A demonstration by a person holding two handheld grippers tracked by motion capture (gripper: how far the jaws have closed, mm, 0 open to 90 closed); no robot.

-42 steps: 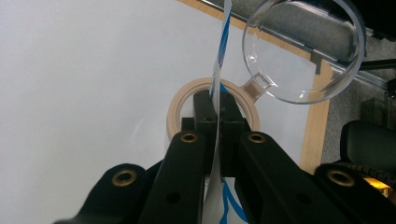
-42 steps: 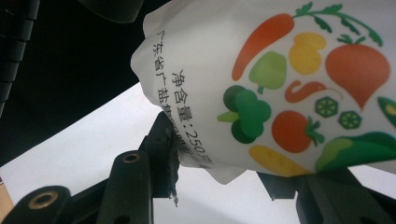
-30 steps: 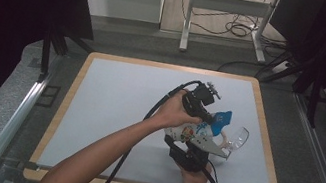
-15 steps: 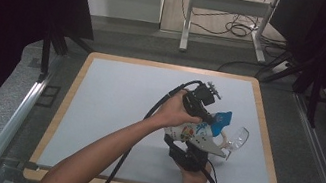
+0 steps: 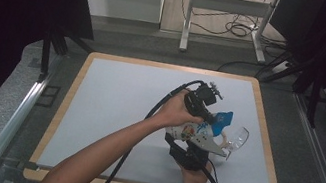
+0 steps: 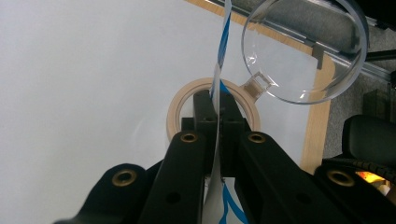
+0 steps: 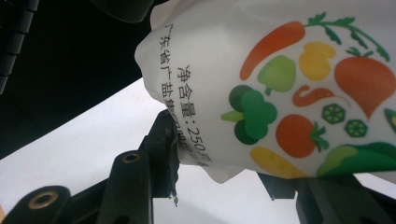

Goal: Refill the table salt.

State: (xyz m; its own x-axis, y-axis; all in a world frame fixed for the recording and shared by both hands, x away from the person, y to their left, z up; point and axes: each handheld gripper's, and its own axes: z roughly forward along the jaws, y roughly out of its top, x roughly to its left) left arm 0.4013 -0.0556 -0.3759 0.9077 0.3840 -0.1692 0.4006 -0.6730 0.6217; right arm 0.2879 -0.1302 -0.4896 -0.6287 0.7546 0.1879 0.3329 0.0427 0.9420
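Observation:
A white pouch (image 5: 194, 133) printed with vegetables (image 7: 289, 84) and with a blue top (image 5: 222, 118) hangs tilted over the right half of the mat. My left gripper (image 5: 209, 114) (image 6: 218, 109) is shut on the pouch's thin blue-and-white edge (image 6: 219, 65). Directly under those jaws is a jar's beige mouth ring (image 6: 180, 109). The jar's clear hinged lid (image 6: 303, 51) (image 5: 239, 135) is flipped open to one side. My right gripper (image 5: 188, 155) (image 7: 233, 168) comes in from below and grips the pouch's lower end between its jaws.
The grey mat (image 5: 112, 108) lies on a wood-edged board (image 5: 265, 135). Black cables trail from both grippers toward the near edge. Beyond the board are a table frame (image 5: 226, 6) and floor cables.
Almost nothing: both grippers and the pouch stay in the same spot over the jar, with only a slight shift of the hands.

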